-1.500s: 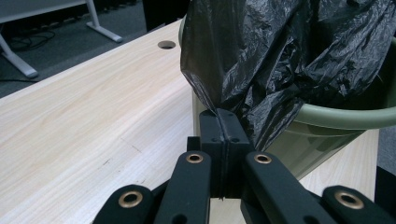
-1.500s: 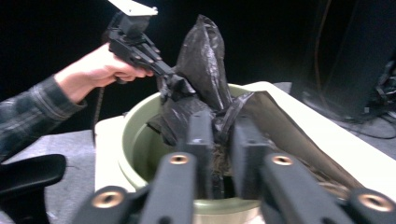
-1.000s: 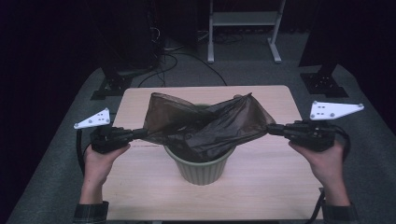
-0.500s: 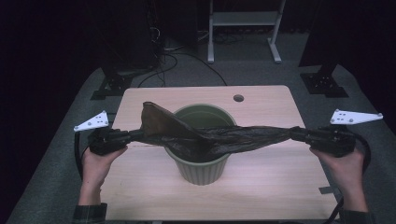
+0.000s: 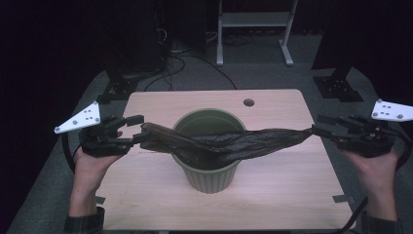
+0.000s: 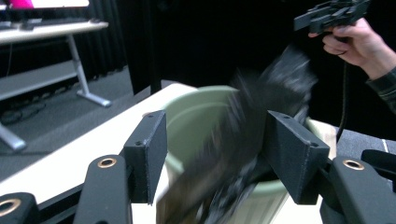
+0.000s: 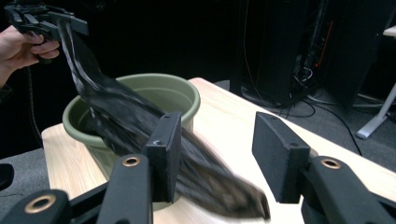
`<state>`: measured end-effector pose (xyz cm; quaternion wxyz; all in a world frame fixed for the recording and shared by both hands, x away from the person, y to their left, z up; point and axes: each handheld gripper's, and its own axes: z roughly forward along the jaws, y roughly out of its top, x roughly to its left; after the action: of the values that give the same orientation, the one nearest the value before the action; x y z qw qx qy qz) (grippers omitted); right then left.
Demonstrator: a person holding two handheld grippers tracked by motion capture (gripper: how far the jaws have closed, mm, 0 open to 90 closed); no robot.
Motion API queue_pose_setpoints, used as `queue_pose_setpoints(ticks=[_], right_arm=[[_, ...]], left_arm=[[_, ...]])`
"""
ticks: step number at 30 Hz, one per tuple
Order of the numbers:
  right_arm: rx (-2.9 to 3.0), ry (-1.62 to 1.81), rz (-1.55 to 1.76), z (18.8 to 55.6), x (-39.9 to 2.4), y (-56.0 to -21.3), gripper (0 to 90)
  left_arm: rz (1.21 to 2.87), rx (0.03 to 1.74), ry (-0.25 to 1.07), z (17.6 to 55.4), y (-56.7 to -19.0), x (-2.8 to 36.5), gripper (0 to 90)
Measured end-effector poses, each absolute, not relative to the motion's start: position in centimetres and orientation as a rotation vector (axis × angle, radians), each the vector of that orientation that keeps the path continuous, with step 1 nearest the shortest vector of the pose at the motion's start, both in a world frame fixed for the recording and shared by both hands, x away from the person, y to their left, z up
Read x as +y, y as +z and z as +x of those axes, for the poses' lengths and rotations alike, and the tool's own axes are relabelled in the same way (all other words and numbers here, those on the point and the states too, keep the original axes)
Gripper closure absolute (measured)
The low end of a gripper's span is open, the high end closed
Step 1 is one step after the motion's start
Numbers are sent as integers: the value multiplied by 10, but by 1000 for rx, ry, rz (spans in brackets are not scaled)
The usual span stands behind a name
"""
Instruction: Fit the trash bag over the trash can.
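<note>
A dark bag (image 5: 229, 144) is stretched across the rim of a green bin (image 5: 208, 171) at the middle of the table (image 5: 292, 195), sagging into the bin's mouth. The left gripper (image 5: 139, 127) and right gripper (image 5: 315, 130) are seen at the bag's two ends. Both sets of jaws have just been opening and now stand apart; in each gripper view the bag lies between them, unpressed and blurred. The bin's inside is largely hidden by the bag. Both forearms are cut off by the bottom edge.
</note>
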<state>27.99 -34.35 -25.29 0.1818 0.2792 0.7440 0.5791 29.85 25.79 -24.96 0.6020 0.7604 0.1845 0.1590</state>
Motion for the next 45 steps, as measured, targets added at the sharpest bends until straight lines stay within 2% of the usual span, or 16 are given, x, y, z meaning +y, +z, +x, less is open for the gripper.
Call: queue_pose_setpoints(ticks=[11,19,25,35,37,43,45], right_arm=[[2238,1629,646,293,-289,-252,490],[2343,1625,550,301,-244,-257,489],[2390,1578,497,305,-214,-261,480],[2366,1557,541,314,-212,-265,461],[2369,1567,530,311,-212,-266,461],[2372,1558,539,305,-219,-270,449],[2387,1550,549,306,-222,-274,444]], left_arm=[[1847,276,360,300,-217,198,372],[1946,255,275,307,-243,173,375],[1997,279,263,308,-261,168,385],[2056,313,297,318,-268,160,404],[2075,319,300,320,-267,158,464],[2112,346,291,332,-270,154,815],[2107,370,294,335,-271,155,877]])
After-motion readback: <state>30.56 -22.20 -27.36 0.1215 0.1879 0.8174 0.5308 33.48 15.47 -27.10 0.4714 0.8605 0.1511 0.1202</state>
